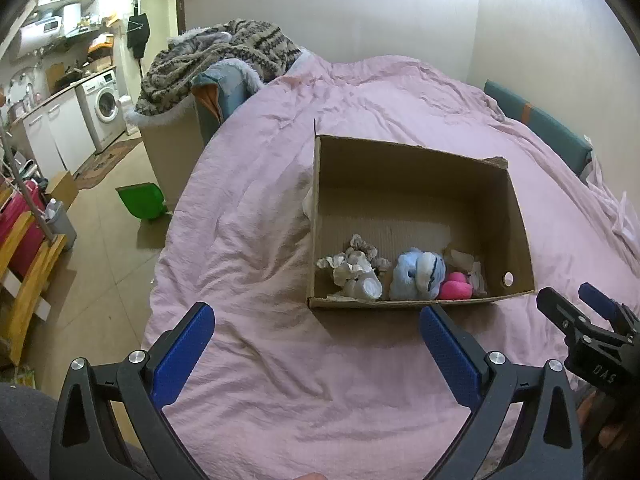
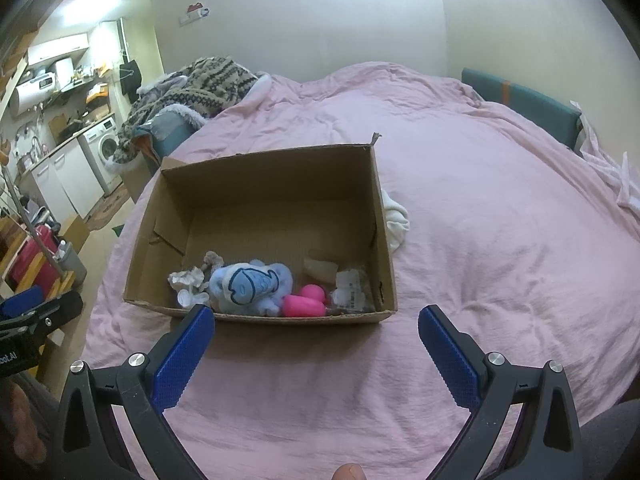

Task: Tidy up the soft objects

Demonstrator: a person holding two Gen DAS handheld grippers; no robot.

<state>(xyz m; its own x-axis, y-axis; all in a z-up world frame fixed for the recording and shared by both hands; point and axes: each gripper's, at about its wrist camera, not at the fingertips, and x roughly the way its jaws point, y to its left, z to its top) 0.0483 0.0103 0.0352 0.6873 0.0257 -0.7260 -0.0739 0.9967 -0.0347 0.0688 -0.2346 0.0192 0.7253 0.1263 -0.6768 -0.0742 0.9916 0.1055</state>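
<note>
An open cardboard box point(image 1: 516, 220) point(image 2: 382, 216) stands on the pink bed cover. Inside, along its near wall, lie a grey-white plush point(image 1: 356, 270) point(image 2: 190, 280), a blue plush point(image 1: 418, 272) point(image 2: 248, 286), a pink soft toy point(image 1: 456, 286) point(image 2: 304, 304) and a clear wrapped item point(image 2: 350, 290). A white cloth point(image 2: 396, 220) lies on the cover against the box's right outer wall. My left gripper point(image 1: 316, 320) is open and empty, short of the box. My right gripper point(image 2: 316, 320) is open and empty, just short of the box's near wall; it also shows in the left wrist view point(image 1: 576, 300).
The pink bed cover point(image 1: 260, 240) point(image 2: 500, 240) fills most of both views. A patterned blanket pile point(image 1: 216, 60) lies at the bed's far left corner. A green dustpan point(image 1: 142, 200) and a washing machine point(image 1: 102, 108) are on the floor to the left. A teal headboard point(image 2: 532, 108) runs along the far right.
</note>
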